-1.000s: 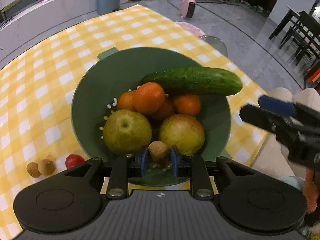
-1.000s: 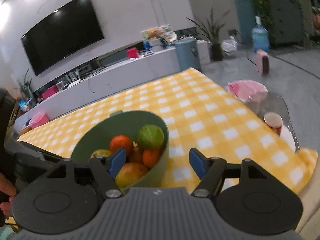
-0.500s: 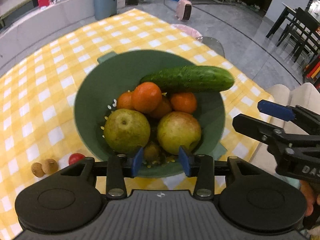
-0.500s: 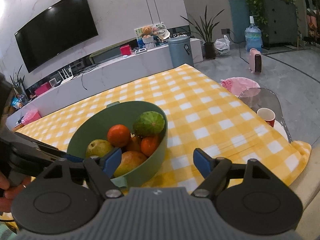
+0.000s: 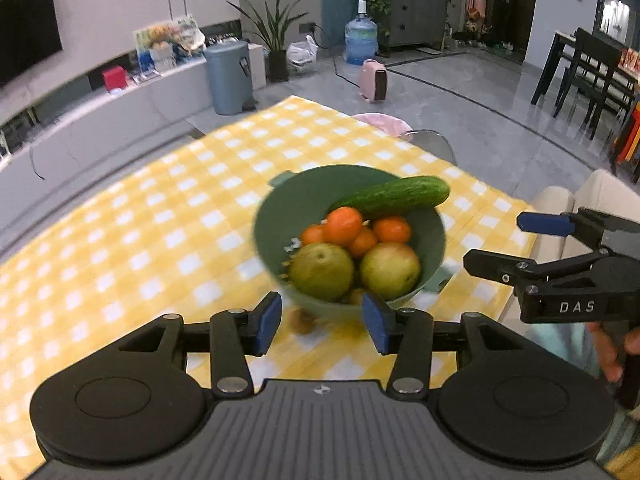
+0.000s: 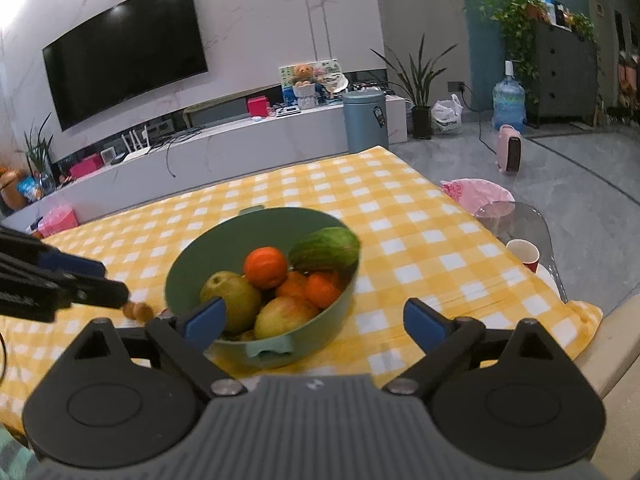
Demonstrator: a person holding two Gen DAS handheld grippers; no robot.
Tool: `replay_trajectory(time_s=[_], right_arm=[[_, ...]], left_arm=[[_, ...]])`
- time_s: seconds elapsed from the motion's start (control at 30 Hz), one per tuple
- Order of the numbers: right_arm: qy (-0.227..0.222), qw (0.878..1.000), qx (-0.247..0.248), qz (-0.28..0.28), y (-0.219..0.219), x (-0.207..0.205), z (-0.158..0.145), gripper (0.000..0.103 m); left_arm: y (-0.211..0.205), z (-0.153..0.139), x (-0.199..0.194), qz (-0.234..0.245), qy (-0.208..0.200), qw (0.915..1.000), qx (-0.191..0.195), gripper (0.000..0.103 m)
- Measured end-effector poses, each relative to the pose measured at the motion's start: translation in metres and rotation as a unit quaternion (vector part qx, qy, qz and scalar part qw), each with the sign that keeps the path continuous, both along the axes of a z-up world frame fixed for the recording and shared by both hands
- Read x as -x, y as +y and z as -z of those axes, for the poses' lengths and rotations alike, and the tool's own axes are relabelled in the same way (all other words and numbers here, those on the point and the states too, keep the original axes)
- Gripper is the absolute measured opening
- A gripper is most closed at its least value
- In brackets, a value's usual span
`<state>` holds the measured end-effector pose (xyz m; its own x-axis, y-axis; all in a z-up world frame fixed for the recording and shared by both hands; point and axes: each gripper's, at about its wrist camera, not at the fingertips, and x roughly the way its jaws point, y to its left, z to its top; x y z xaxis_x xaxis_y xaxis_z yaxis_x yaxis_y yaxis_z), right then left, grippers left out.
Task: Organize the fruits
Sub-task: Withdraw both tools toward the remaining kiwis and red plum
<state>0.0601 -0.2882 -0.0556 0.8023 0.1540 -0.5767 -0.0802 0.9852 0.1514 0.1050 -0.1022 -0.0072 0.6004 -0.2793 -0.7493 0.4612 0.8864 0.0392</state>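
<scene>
From the left wrist camera, the left gripper [image 5: 322, 322] has its jaws spread apart with nothing between them, held above the yellow-and-white checked cloth [image 5: 168, 236] that covers the desk. Just beyond the blue pads sits the green bowl [image 5: 276, 216], slightly blurred. A cucumber [image 5: 394, 197] lies across its far rim, sticking out toward the right. Below it are several oranges [image 5: 343, 225], and nearest the camera two yellow-green pears [image 5: 322, 271] side by side. A small brown fruit [image 5: 303, 322] lies on the cloth at the bowl's near base, too blurred to name. The right gripper [image 5: 508, 242] enters from the right edge, off the desk's corner, its jaws parted and empty.

From the right wrist camera, the right gripper [image 6: 316, 320] shows wide-open jaws holding nothing, with the green bowl [image 6: 188, 268] between and just past the blue pads. The cucumber [image 6: 325, 249] rests end-on against the far right rim, an orange [image 6: 266, 267] sits on top of the pile, and a pear [image 6: 230, 300] lies at the left. Two small brown fruits [image 6: 138, 311] lie on the cloth left of the bowl, beside the tip of the left gripper [image 6: 92, 278]. A red paper cup [image 6: 524, 254] stands on a glass side table past the desk's right edge.
</scene>
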Motion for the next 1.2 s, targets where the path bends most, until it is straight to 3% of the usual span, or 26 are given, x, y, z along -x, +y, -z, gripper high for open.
replay_trajectory(time_s=[0.17,0.53,0.87,1.0,1.2], right_arm=[[0.002,1.0,0.008,-0.013,0.026,0.009,0.002,0.092],[0.019,0.998,0.012,-0.056,0.081,0.019,0.011,0.092],[0.021,0.999,-0.008,-0.046,0.12,0.011,0.018,0.091],[0.024,0.999,0.008,-0.032,0.133,0.001,0.024,0.074],[0.049,0.999,-0.009,-0.001,0.142,-0.017,0.042,0.055]], left_arm=[[0.024,-0.004,0.016,-0.011,-0.016,0.9995,-0.026,0.057],[0.076,0.016,0.031,-0.074,-0.012,0.9971,-0.004,0.057],[0.099,0.031,0.024,-0.08,-0.023,0.9965,0.012,0.057],[0.103,0.039,0.015,-0.075,-0.026,0.9966,0.021,0.057],[0.107,0.056,-0.002,-0.072,-0.019,0.997,0.021,0.052]])
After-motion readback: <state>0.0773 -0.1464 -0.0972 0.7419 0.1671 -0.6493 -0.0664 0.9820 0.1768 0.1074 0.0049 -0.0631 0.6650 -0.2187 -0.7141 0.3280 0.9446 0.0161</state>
